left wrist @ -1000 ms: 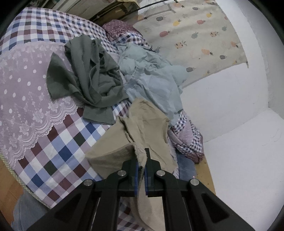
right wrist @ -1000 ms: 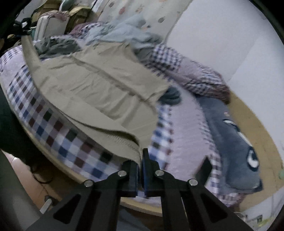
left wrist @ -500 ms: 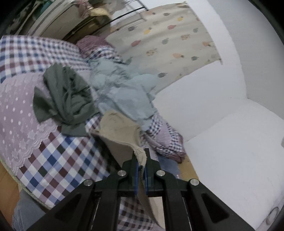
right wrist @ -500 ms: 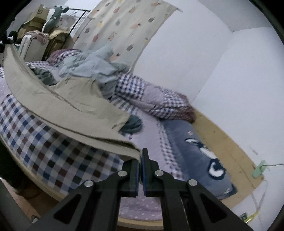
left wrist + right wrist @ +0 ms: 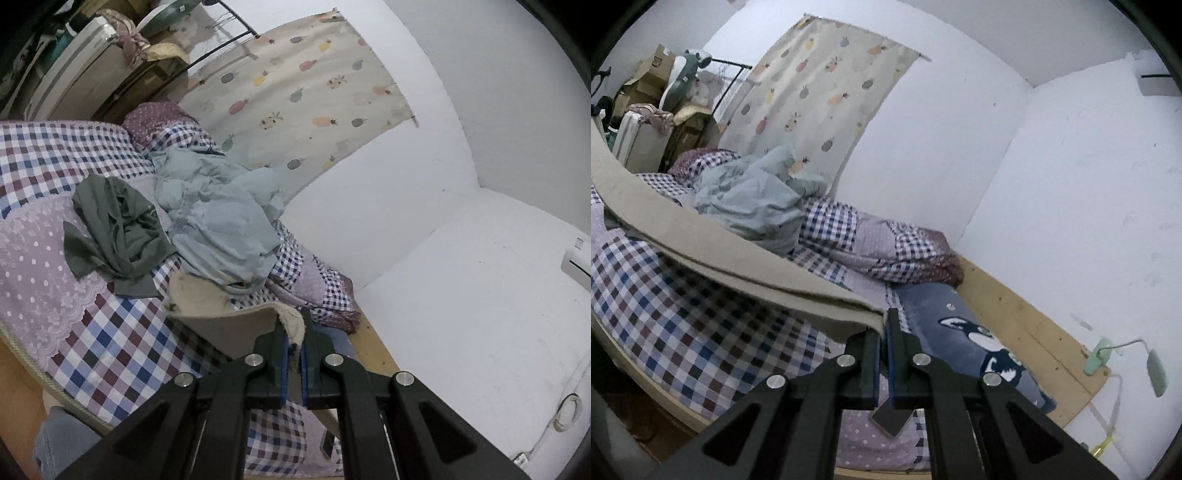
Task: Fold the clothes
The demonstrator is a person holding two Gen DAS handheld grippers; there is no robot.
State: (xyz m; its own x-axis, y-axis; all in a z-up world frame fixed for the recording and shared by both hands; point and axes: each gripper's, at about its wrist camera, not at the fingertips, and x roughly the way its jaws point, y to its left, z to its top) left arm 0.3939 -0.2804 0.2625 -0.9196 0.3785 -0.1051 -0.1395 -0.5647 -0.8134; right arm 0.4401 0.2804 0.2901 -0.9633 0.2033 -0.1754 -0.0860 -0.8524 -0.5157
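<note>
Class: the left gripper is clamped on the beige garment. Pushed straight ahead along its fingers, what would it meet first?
Beyond the beige garment it holds, the left gripper would probably meet the checked quilt bunched by the wall, though depth is uncertain.

The beige garment [image 5: 236, 325] is only partly seen: in the left wrist view its lower part drops out of sight behind the left gripper [image 5: 291, 345], and in the right wrist view the stretched cloth [image 5: 738, 258] runs off the picture's left edge, its underside smeared by blur. The pinched edge is hidden between the pads of the right gripper [image 5: 882, 336]. Beyond the left tongs, the pale blue clothes [image 5: 218, 221] cover part of the checked quilt [image 5: 314, 280]. Far left, the stacked boxes [image 5: 646, 81] are too dim to make out.
</note>
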